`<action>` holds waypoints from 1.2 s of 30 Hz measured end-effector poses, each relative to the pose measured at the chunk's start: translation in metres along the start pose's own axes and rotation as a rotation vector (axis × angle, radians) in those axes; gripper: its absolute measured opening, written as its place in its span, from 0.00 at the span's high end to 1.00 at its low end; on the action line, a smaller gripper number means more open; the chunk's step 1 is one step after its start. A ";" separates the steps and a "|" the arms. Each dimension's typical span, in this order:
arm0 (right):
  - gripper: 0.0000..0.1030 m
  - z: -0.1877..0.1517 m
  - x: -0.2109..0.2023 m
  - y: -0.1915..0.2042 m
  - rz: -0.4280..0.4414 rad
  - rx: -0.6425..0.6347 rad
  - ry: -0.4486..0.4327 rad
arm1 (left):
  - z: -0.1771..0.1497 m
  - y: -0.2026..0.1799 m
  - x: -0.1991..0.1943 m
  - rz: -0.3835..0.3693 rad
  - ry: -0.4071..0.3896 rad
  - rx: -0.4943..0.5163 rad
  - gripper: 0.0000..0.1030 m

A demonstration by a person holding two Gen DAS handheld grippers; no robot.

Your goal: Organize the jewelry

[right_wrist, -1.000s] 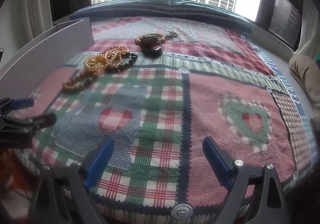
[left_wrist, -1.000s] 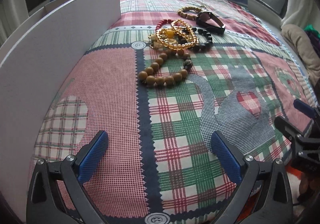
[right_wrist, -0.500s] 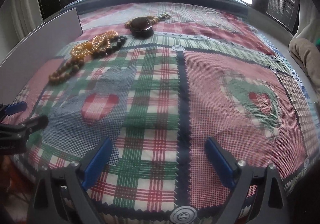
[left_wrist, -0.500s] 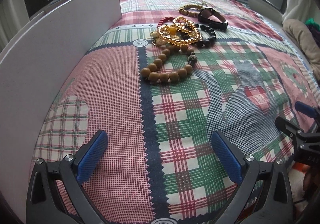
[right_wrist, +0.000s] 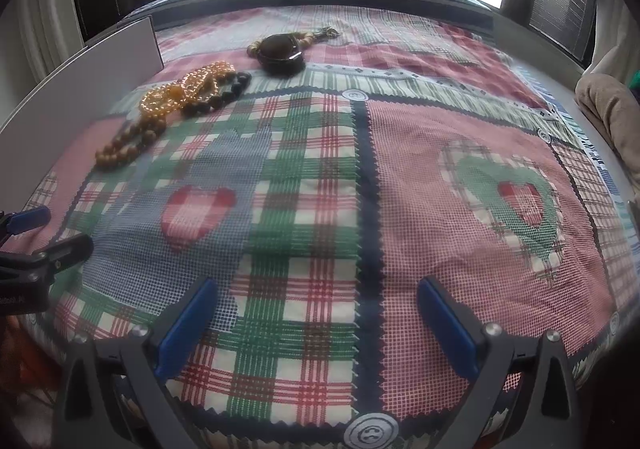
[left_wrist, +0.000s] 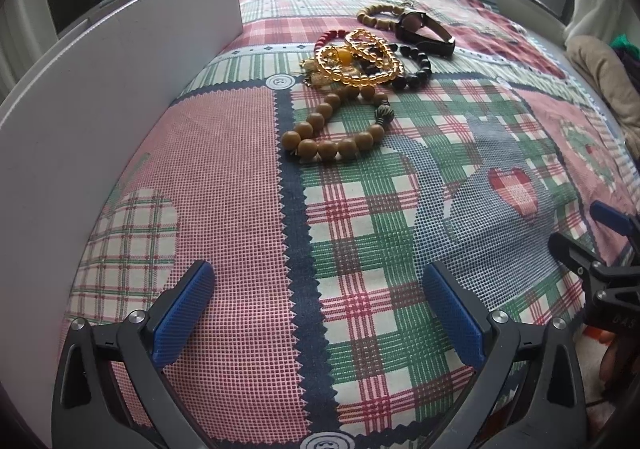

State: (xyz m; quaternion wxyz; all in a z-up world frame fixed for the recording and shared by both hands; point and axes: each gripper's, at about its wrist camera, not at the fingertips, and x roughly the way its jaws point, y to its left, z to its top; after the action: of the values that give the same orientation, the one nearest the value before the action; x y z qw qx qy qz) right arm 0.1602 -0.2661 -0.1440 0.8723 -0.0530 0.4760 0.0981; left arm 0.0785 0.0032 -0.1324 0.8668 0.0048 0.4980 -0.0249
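Observation:
A heap of jewelry lies on the plaid bedspread. In the left wrist view a brown wooden-bead bracelet (left_wrist: 332, 129) is nearest, behind it an amber bead tangle (left_wrist: 356, 61), a black bead bracelet (left_wrist: 416, 69), a black-strapped watch (left_wrist: 424, 31) and a tan bead bracelet (left_wrist: 376, 15). The right wrist view shows the same heap: wooden beads (right_wrist: 124, 147), amber beads (right_wrist: 180, 93), watch (right_wrist: 282, 53). My left gripper (left_wrist: 318, 309) is open over bare cloth, well short of the beads. On my right gripper (right_wrist: 318, 313) the jaws are still opening, with nothing between them.
A white board (left_wrist: 100, 97) stands upright along the left side of the bed, also seen as the white board (right_wrist: 80, 85) in the right wrist view. A beige cloth (left_wrist: 608, 77) lies at the far right. Each gripper shows at the edge of the other's view.
Both views have shifted slightly, so the jewelry sits a little lower and nearer in the left wrist view. The right gripper's jaws have spread a bit wider. Nothing was picked up.

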 end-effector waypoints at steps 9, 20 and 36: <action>0.00 0.000 0.000 0.000 0.010 -0.016 -0.005 | 0.002 0.003 -0.001 -0.037 -0.004 -0.006 0.01; 0.01 0.011 -0.032 -0.008 0.053 -0.008 -0.126 | 0.014 0.017 -0.032 -0.139 -0.104 -0.030 0.01; 0.01 0.001 -0.032 0.005 0.106 -0.040 -0.116 | 0.080 -0.031 0.006 -0.151 -0.043 0.166 0.17</action>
State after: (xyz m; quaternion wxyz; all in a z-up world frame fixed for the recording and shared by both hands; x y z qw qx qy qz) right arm 0.1432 -0.2653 -0.1171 0.8907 -0.0395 0.4248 0.1567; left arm 0.1490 -0.0309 -0.0968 0.8695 0.0384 0.4747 -0.1310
